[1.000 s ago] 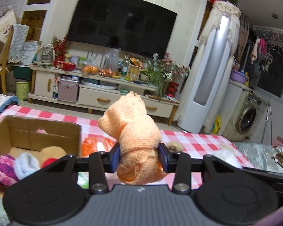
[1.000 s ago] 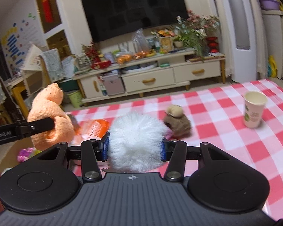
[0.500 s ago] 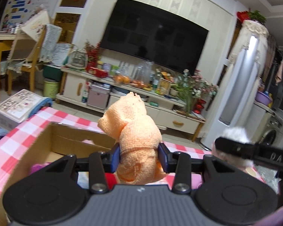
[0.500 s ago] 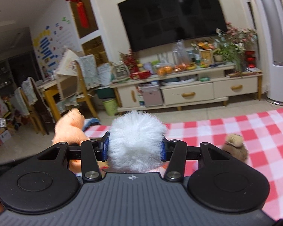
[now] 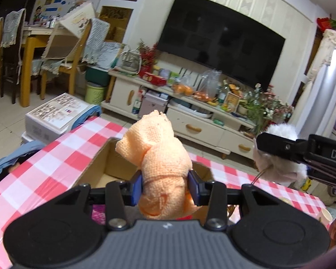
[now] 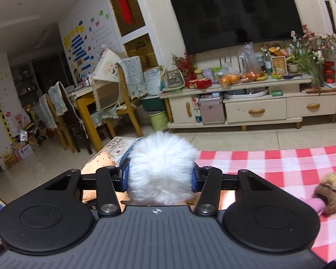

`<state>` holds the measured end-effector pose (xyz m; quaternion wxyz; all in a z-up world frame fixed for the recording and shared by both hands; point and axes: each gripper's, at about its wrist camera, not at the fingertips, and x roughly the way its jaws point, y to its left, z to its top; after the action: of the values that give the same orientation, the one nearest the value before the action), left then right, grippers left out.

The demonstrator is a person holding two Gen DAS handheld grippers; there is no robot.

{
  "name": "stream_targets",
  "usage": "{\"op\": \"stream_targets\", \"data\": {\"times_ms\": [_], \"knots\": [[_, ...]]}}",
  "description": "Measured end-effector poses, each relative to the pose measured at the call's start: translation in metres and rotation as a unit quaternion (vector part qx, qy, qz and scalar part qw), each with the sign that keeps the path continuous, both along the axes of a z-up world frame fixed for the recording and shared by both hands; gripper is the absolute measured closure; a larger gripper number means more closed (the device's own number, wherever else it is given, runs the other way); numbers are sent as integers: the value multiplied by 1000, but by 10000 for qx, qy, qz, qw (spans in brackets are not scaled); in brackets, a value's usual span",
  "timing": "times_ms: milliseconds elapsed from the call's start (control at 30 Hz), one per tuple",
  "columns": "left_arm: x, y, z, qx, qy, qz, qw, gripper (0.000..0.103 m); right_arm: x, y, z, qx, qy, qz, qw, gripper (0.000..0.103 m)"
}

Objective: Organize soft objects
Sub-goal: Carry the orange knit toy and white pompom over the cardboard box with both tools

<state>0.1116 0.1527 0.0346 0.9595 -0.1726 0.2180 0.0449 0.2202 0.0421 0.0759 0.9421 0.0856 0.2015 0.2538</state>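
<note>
Checked desk point(image 5: 56, 163) carries an open box point(image 5: 105, 157); left gripper point(image 5: 165, 186) jaws clamp the orange toy point(image 5: 161, 163) above it for dropping; right gripper point(image 6: 160, 177) jaws clamp a white pompom point(image 6: 161, 168).

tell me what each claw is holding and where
Left claw pinches the orange knitted toy around its lower body; right claw squeezes the white fluffy pom-pom at its sides.

peachy-orange knit plush toy point(image 5: 162, 163), fluffy white pom-pom point(image 6: 160, 168), red and white checked tablecloth point(image 6: 280, 163), plain brown cardboard box point(image 5: 114, 163), little brown plush point(image 6: 329, 190)
</note>
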Motion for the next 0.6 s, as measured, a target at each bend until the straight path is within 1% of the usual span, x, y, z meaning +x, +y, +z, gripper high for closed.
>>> {"op": "stream_targets", "data": {"times_ms": [233,600], "knots": [[2,11,-5,-8,187,204,9996,62,5,20,-5,-39,121,118,9998,43],[5,17,-9,18,355,359,9987,61,6,25,-8,-56,275,176,9995,42]]}}
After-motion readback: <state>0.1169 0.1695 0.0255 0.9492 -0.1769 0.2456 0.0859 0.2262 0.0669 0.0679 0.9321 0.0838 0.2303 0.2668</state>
